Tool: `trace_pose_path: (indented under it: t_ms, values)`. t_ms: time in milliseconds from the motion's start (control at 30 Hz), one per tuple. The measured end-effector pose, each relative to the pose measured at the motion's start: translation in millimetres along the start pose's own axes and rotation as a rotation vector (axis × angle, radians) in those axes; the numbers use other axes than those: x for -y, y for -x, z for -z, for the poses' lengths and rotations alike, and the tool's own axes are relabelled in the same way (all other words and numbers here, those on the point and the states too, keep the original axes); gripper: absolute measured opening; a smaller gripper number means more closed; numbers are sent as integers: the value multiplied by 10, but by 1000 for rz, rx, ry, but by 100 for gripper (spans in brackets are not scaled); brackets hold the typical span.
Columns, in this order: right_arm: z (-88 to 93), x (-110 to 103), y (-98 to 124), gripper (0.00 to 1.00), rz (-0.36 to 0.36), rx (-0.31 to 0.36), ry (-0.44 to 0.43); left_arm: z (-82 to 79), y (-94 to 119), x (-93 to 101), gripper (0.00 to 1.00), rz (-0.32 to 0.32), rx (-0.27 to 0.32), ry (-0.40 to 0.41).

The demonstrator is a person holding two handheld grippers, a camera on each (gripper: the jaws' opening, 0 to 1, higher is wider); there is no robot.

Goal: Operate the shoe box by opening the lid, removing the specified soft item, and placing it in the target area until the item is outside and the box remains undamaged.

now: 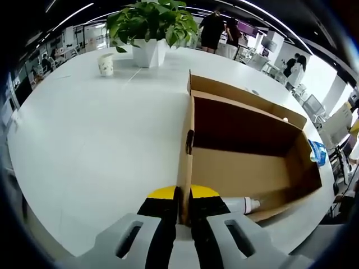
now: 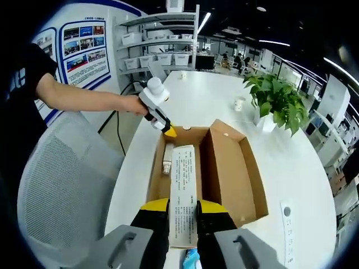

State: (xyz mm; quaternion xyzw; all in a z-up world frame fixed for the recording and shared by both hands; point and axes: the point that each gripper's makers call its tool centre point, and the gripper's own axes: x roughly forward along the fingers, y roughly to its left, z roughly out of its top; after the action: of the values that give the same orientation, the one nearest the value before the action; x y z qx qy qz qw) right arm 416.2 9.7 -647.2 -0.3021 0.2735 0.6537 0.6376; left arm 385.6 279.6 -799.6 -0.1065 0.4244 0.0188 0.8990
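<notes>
Your left gripper (image 1: 183,210) sits at the bottom middle of the left gripper view, its jaws pinched tight on something thin. Your right gripper (image 2: 183,224) is low in the right gripper view, jaws pinched too. Your arm (image 2: 84,98) reaches from the upper left.

white table (image 1: 84,140) | potted plant (image 1: 151,25) | storage shelves (image 2: 162,42) | mesh chair (image 2: 61,185)

No legible text; sheet (image 2: 184,190) print too small.

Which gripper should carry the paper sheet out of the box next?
Right. The right gripper is already shut on the printed sheet above the open cardboard box. The left gripper is clamped on the box wall, steadying it.
</notes>
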Motion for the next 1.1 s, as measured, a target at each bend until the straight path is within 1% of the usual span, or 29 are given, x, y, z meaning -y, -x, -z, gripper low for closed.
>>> trace_pose_path:
  t_ms: [333, 533, 867, 1100]
  values:
    - [74, 96, 217, 14, 26, -4, 2, 2, 13, 9, 4, -1, -1, 2]
    - [107, 124, 313, 14, 35, -6, 5, -2, 6, 0, 4, -1, -1, 2]
    - [211, 199, 482, 14, 51, -13, 9, -3, -7, -13, 4, 0, 0, 1]
    - [280, 228, 560, 14, 54, -18, 9, -2, -5, -14, 4, -2, -1, -1]
